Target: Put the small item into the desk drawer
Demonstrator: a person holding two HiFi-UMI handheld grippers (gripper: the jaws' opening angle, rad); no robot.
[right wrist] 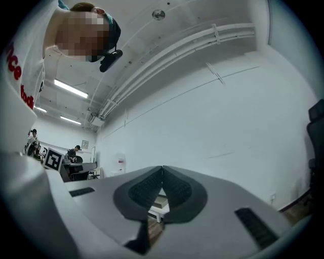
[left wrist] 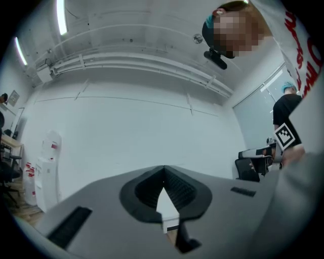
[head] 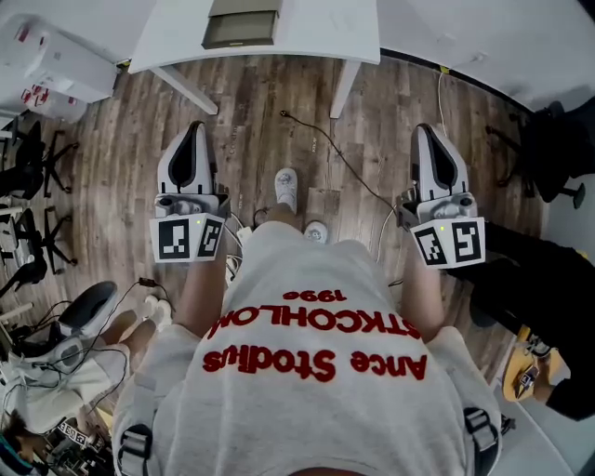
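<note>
A white desk [head: 307,33] stands ahead of me on the wood floor, with a flat grey box-like thing [head: 240,28] on its top. No small item and no drawer can be made out. My left gripper [head: 196,127] is held at waist height, pointing toward the desk, its jaws closed tip to tip with nothing between them. My right gripper [head: 427,130] is held level with it on the other side, also shut and empty. In the left gripper view the left gripper [left wrist: 163,171] faces a bare white wall. In the right gripper view the right gripper [right wrist: 162,171] frames a bit of the white desk [right wrist: 158,203] below its closed tips.
A black cable [head: 337,156] trails over the floor between desk and feet. Office chairs [head: 33,172] crowd the left edge, and white boxes [head: 56,70] sit at upper left. A person in black [head: 535,270] and a dark chair [head: 558,149] are at the right.
</note>
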